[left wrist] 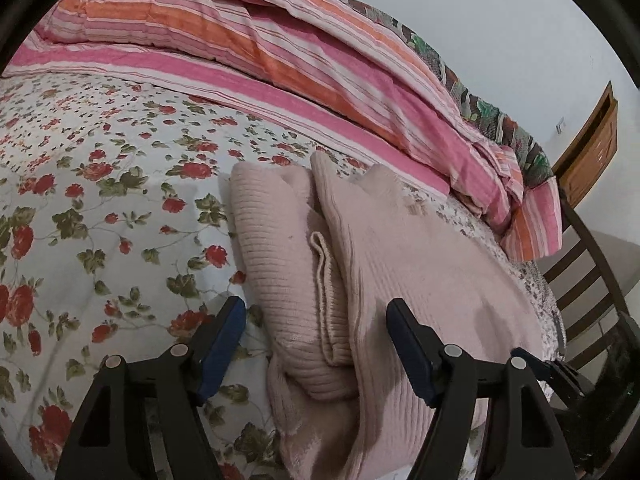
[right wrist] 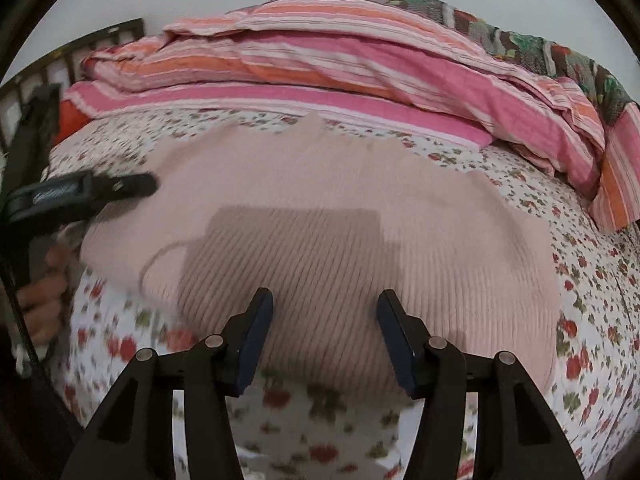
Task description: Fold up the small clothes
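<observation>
A pale pink ribbed knit sweater lies on the flowered bedsheet, with one part folded over along its left side. My left gripper hovers open just above that fold; its blue pads stand either side of the fold without pressing it. In the right wrist view the sweater spreads wide and flat. My right gripper is open over its near hem with nothing between the fingers. The left gripper reaches in over the sweater's left edge, held by a hand.
A folded pink and orange striped quilt is heaped along the far side of the bed, with a dark patterned blanket behind it. A dark slatted chair back and a wooden panel stand at the right. Bare sheet lies left of the sweater.
</observation>
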A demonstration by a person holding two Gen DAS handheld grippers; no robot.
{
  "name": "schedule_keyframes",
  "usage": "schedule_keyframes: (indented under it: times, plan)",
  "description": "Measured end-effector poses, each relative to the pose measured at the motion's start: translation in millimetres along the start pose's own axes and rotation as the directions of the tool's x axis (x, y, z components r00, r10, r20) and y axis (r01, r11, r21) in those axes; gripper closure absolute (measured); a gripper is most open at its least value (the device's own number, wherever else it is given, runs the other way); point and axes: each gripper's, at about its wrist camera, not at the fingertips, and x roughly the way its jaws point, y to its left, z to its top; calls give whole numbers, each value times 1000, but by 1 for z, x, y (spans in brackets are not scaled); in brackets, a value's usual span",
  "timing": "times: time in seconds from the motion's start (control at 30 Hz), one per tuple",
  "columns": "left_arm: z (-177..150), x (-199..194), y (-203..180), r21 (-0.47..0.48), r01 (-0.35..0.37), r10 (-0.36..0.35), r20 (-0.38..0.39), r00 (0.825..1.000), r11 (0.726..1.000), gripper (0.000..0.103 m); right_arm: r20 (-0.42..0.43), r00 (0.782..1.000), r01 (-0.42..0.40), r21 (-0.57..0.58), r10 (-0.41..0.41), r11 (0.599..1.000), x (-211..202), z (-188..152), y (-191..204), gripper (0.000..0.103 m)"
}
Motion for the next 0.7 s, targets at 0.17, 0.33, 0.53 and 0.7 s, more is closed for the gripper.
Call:
schedule_keyframes:
  times: [0.17,0.33,0.53,0.7]
  plan:
    - [3,7,-4,-4,8,-8,-6,1000,1000,33,115,992,-66,84,56,994,-23,1,-33,48]
    - [6,12,-4,-31,13,-13,-5,1000,999,42,170,985,-1,183,-30,983,-25,17,-91,48]
    - [12,10,11,-231,103,-98,35,995,968,78,165,976,76,350,-141,934,-18,20,-179,48]
    - [23,-3,-20,-198,32,-23,50,998,980,80,151,971,96,456,-184,885,-10,-4,-228,48]
